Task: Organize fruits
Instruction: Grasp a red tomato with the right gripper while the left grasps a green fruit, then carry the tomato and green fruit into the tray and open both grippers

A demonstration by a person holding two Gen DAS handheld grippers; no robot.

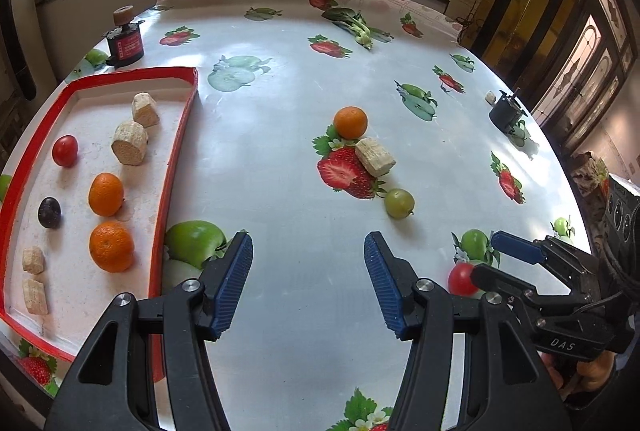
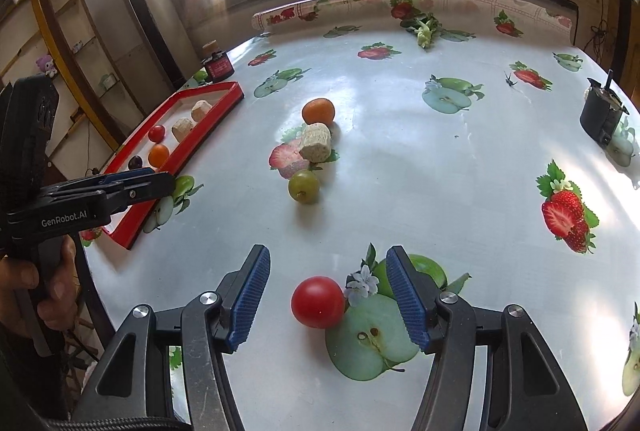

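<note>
right fingers (image 2: 328, 297) apart around tomato (image 2: 318, 302) | left fingers (image 1: 308, 281) released | tray (image 1: 176, 151): oranges (image 1: 106, 194)

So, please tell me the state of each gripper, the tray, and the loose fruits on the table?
left gripper: open, empty
right gripper: open, red tomato between the pads, not pressed
red tray: holds fruits and beige chunks
orange: loose on table, outside tray
green grape: loose on table
beige chunk: lying beside the orange
</note>
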